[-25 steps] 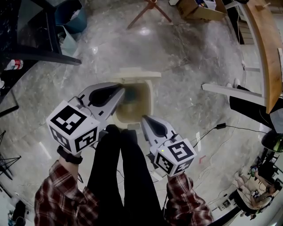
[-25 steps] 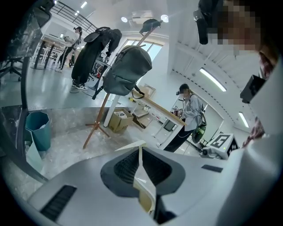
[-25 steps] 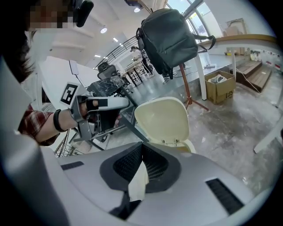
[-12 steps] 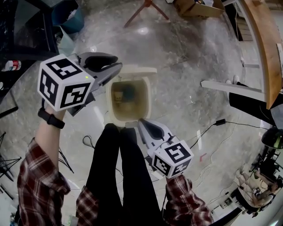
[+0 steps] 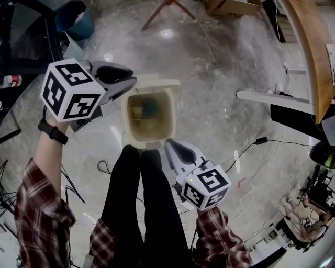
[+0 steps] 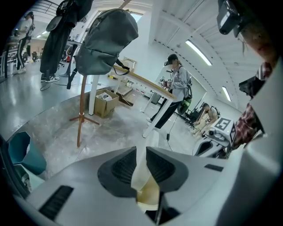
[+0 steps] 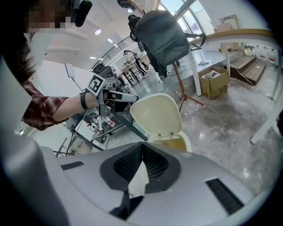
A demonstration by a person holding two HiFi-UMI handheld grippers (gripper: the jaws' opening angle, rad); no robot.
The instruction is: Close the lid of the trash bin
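Bin: a cream plastic trash bin (image 5: 124, 120) is seen open on the grey marbled floor (image 5: 220, 63), with its stained inside exposed.
Lid: the upright cream lid (image 5: 159, 79) (image 7: 155, 115) is stood on its hinges at the bin's far rim.
Left gripper: the left gripper (image 5: 132, 84) (image 6: 141, 170) is held at the bin's far left corner, level with the lid. The lid's side edge is taken between its jaws, which are closed narrowly onto it.
Right gripper: the right gripper (image 5: 168, 142) (image 7: 141, 148) is held just off the bin's near right corner and pointed towards the lid. Its jaws are pressed together at the tips, and nothing is held.
Legs: black trousered legs (image 5: 141, 193) are seen at the bin's near side, just beside its front rim.
Surroundings: a wooden tripod stand (image 5: 162, 10) hung with a grey backpack (image 6: 108, 42) is placed beyond the bin, well apart from it. A teal container (image 5: 73, 21) is set off to the bin's far left. A black cable (image 5: 251, 146) is laid on the floor to the bin's right.
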